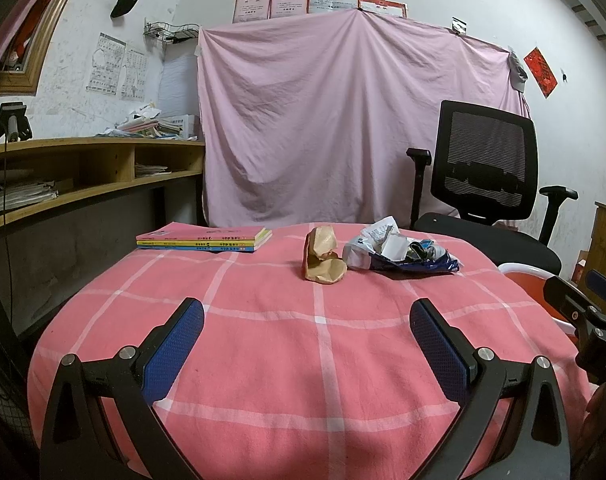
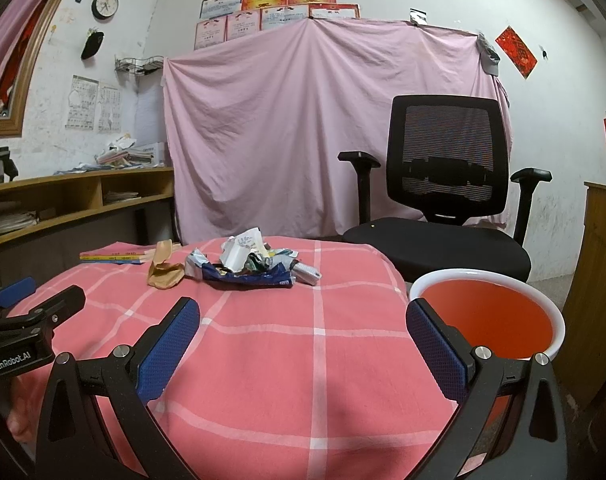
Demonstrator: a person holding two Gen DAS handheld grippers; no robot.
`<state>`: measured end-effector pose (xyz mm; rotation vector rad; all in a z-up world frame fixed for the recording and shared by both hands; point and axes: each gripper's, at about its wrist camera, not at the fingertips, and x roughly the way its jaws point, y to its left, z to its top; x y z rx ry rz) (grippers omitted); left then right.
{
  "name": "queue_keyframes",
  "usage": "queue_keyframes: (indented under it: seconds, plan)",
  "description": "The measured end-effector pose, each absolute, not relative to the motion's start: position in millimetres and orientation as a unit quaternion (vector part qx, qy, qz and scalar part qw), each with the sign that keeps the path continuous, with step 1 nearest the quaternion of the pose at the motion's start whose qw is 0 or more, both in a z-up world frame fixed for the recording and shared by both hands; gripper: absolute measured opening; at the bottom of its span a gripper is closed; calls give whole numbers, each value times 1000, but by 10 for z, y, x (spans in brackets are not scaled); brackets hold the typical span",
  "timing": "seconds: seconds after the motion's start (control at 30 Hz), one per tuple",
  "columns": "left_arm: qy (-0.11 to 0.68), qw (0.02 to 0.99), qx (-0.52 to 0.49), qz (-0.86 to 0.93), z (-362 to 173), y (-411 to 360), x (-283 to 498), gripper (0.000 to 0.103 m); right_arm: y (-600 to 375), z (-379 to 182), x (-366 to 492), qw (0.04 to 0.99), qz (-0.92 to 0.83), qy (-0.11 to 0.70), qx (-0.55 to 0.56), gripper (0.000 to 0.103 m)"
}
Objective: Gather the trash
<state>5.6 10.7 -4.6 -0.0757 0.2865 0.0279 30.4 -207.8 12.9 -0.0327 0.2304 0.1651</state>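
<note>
Left wrist view: crumpled brown paper bag [image 1: 322, 255] beside wrapper pile [image 1: 399, 250].

Trash on counter, far side; bin at right edge.
Crumpled brown paper bag [image 1: 322, 255] just beside heap of wrappers [image 1: 399, 250]; red, white-rimmed bin [image 2: 487, 314] upright.
</note>
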Motion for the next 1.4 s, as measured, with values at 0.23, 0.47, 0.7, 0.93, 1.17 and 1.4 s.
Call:
queue_keyframes:
  seconds: [0.23, 0.47, 0.7, 0.93, 1.17, 1.4]
  plan:
    - [143, 989, -37, 14, -46, 100, 55, 101, -2079, 132, 306, 990, 82, 115, -16, 103]
    - [143, 989, -37, 14, -45, 105, 57, 101, -2075, 129, 306, 990, 82, 116, -16, 103]
    - [143, 989, -38, 14, -43, 106, 59, 101, -2074, 122, 313, 990, 83, 117, -16, 103]
    - [144, 989, -37, 14, -43, 103, 58, 101, -2072, 127, 315, 989, 82, 118, -16, 103]
    - [114, 992, -49, 18, 22, 142, 55, 101, -2047, 126, 324, 989, 95, 115, -21, 103]
    - [73, 995, -60, 6, 303, 267, 289, 101, -1987, 409, 469, 990, 110, 83, -31, 103]
